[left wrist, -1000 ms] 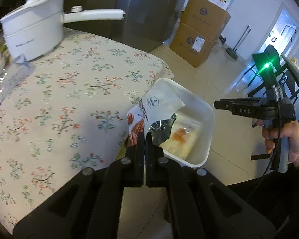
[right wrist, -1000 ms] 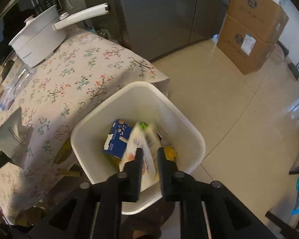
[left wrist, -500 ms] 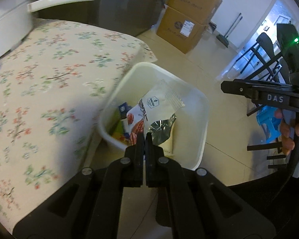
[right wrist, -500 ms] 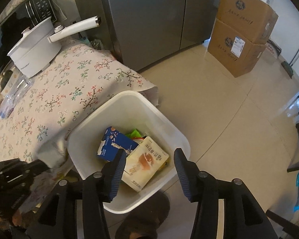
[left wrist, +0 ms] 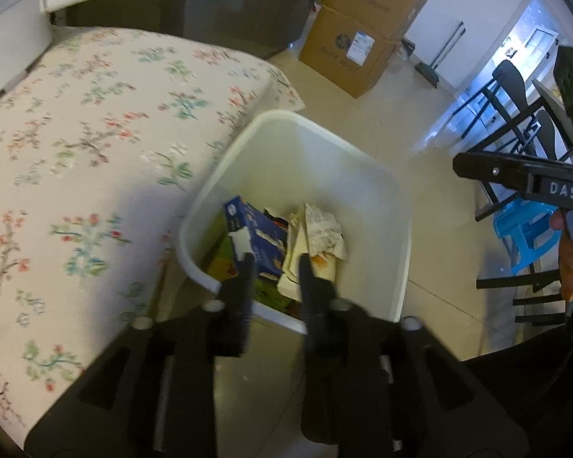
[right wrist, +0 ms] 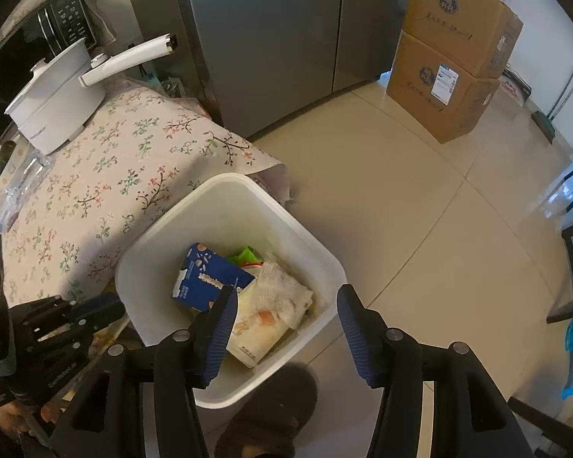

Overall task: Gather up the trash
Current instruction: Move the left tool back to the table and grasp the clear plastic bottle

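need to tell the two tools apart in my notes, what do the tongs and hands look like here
Both tongs are black plastic with round silver screw heads. The right tongs have ribbed blue pads on their fingers; seen side-on in the left view they carry white "DAS" lettering, a green light and a black cable. The left tongs have plain black fingers. Bare fingertips of the right hand show; no sleeve is clearly visible.

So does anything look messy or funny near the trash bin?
Nothing spilled: the wrappers and blue carton lie inside the white bin. One oddity: the flowered tablecloth's corner droops against the bin's rim. Both claws, left and right, are open and empty.
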Demonstrator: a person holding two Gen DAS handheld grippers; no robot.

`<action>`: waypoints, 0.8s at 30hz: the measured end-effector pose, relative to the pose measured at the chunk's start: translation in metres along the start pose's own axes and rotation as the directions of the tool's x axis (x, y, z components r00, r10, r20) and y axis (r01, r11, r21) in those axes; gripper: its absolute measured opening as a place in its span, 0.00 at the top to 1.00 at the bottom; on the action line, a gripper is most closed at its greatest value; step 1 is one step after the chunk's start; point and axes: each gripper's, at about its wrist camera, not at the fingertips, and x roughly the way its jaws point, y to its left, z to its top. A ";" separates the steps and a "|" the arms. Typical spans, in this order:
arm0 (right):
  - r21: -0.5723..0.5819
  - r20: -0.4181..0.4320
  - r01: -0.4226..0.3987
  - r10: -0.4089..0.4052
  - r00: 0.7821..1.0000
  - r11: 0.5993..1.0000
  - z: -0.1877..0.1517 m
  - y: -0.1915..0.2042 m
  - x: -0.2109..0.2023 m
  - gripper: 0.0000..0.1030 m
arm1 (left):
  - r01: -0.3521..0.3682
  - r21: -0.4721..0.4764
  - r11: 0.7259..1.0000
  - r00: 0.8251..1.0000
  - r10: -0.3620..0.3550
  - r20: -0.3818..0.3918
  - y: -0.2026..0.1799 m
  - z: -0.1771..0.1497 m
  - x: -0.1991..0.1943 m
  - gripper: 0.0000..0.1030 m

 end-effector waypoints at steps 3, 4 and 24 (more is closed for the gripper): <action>0.000 0.010 -0.012 0.012 1.000 1.000 0.002 0.004 -0.003 0.40 | -0.033 -0.001 0.999 0.999 0.033 0.024 0.007 0.001 -0.017 0.58; -0.002 0.013 -0.016 0.016 1.000 1.000 0.003 0.006 -0.004 0.39 | -0.045 -0.003 0.999 0.998 0.045 0.032 0.010 0.001 -0.023 0.55; -0.187 0.008 -0.138 0.142 0.990 0.973 0.035 0.164 0.000 0.22 | -0.402 -0.137 0.905 0.905 0.415 0.088 0.194 -0.013 -0.165 0.17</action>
